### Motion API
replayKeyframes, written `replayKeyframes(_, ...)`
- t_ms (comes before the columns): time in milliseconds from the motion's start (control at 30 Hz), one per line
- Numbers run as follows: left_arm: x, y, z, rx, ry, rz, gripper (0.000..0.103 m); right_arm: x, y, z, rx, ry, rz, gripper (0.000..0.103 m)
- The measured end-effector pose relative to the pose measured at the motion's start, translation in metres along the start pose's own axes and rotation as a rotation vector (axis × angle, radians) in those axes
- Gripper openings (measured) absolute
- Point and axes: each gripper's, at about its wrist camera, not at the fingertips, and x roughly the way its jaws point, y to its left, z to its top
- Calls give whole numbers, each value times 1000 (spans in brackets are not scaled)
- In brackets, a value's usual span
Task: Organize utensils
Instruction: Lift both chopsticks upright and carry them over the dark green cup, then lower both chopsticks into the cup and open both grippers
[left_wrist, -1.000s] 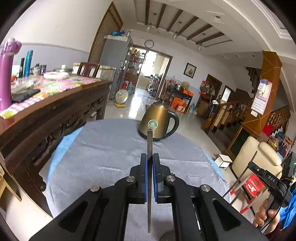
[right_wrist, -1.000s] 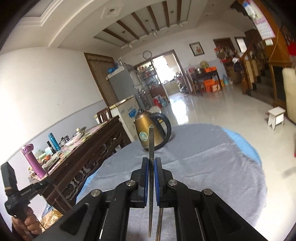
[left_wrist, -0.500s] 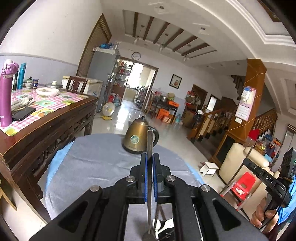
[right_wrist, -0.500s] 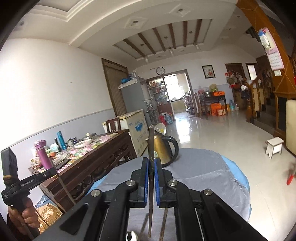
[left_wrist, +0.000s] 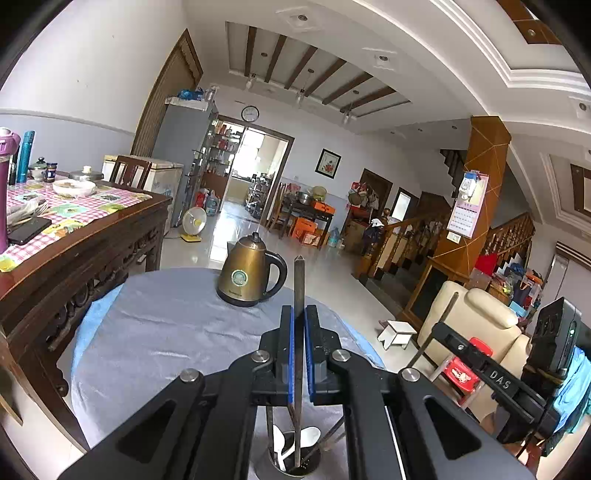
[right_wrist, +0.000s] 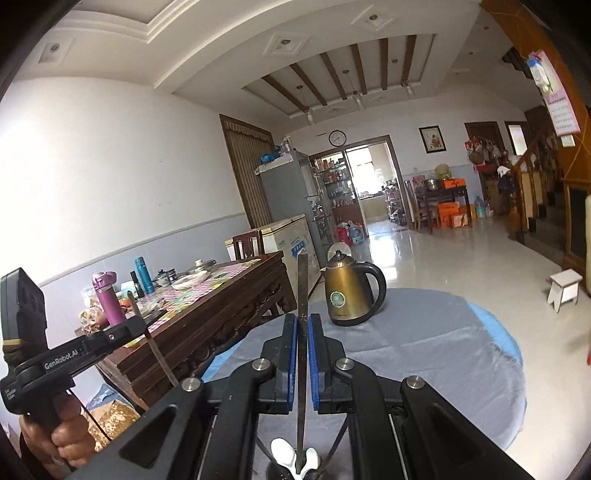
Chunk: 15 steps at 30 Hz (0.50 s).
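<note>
My left gripper (left_wrist: 298, 317) is shut on a flat metal chopstick (left_wrist: 298, 280) that stands upright. Its lower end hangs over a metal utensil holder (left_wrist: 314, 466) with white spoons (left_wrist: 309, 437) and other sticks in it. My right gripper (right_wrist: 303, 321) is shut on a second upright metal chopstick (right_wrist: 303, 280), above white spoons (right_wrist: 283, 452) at the bottom edge. Each wrist view shows the other gripper off to the side, held by a hand (right_wrist: 62, 443), with its stick pointing up.
A bronze electric kettle (left_wrist: 247, 273) stands at the far side of the round table under a grey cloth (left_wrist: 166, 332). A dark wooden table (left_wrist: 74, 229) with bottles and bowls lies to the left. A cream armchair (left_wrist: 469, 314) and a small white stool (left_wrist: 397, 332) are to the right.
Both grippers have risen with their chopsticks still gripped. The utensil holder and white spoons have come into view below them. The kettle now sits lower and further left in the left wrist view.
</note>
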Motion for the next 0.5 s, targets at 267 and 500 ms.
replayKeyframes(267,12,-5,-7,2,27,8,5,13,0,-11,18,19,6,7)
replayKeyframes(500,17,-8,-11,-3,47,21,5,18,-2,-13,36,9,11,7)
